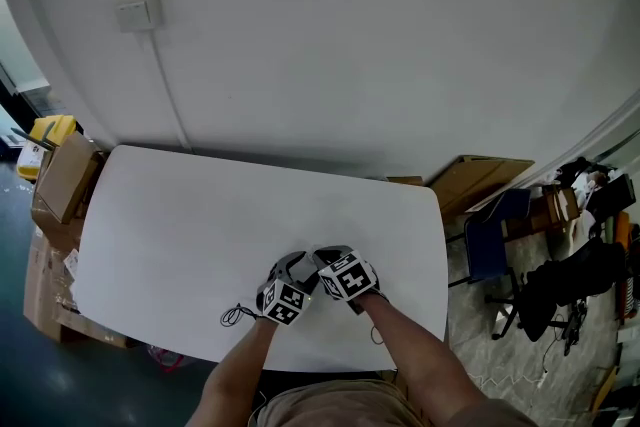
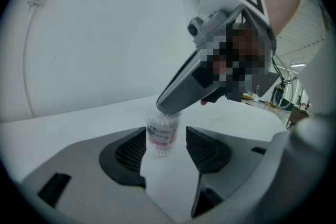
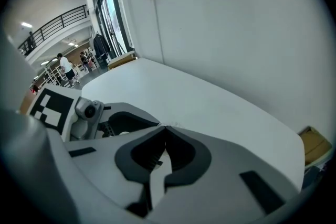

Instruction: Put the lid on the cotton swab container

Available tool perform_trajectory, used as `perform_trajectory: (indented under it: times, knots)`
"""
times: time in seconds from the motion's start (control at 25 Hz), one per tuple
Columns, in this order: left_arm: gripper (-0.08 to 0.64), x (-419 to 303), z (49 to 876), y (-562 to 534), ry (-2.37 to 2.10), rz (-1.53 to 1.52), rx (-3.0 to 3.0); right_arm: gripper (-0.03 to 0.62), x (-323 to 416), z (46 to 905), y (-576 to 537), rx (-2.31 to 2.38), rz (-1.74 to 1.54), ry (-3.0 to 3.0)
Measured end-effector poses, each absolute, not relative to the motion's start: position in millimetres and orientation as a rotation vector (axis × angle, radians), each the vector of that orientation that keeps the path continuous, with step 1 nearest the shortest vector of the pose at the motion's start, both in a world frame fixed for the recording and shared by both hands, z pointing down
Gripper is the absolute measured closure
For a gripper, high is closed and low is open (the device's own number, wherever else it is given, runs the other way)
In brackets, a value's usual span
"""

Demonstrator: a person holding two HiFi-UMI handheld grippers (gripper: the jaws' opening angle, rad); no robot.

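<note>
— Well, where is the cotton swab container (image 2: 161, 132) to be found?

— It is seen upright between the jaws of the left gripper (image 2: 165, 139), close to the 6 o'clock edge of the white counter (image 1: 200, 235). White swabs and a pink label can be seen through its clear wall.

— Is it gripped?

— It is held. The jaws are set apart at its width, and the dark ribbed pads (image 2: 130, 150) are placed against its sides at 9 and 3 o'clock.

— And its top?

— The top is covered by the tip of the right gripper (image 3: 165, 128), which is laid on it from 1 o'clock. That gripper is closed, tips together, and nothing can be made out between them. Whether the lid is on cannot be told.

— What is found around them?

— A thin black cord loop (image 1: 238, 316) is seen on the counter at 8 o'clock of the left gripper, just beside it. A pale wall (image 1: 350, 35) is met beyond the counter at 12 o'clock. A switch box (image 1: 137, 9) is mounted on it, and a cable (image 1: 170, 85) is run down from the box. Cardboard boxes (image 1: 65, 177) are stacked at 9 o'clock of the counter, and a blue chair (image 1: 492, 247) is placed at 3 o'clock.
</note>
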State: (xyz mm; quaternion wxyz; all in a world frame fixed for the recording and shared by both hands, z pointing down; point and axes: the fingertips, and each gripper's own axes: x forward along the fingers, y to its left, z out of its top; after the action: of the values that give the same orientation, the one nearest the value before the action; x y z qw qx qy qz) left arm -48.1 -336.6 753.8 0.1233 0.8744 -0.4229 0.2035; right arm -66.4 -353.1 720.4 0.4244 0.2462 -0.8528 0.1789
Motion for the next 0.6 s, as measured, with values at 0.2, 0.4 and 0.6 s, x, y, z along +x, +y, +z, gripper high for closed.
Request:
perform_trajectory:
  times: [0.2,0.4,0.6]
  knots:
    - [0.319,-61,736,-320,-1.236,0.611,2.587,0.578,-65,699,-354,0.677,0.410,-2.250]
    - [0.319,-71,717,-299,-1.199,0.647,2.618,0.578,-60,671,-339,0.707,0.412,-2.348]
    - [0.347,-71,673,-266,-1.148,0.603,2.656,0.578,-41,622,-308,0.765,0.370,-2.465]
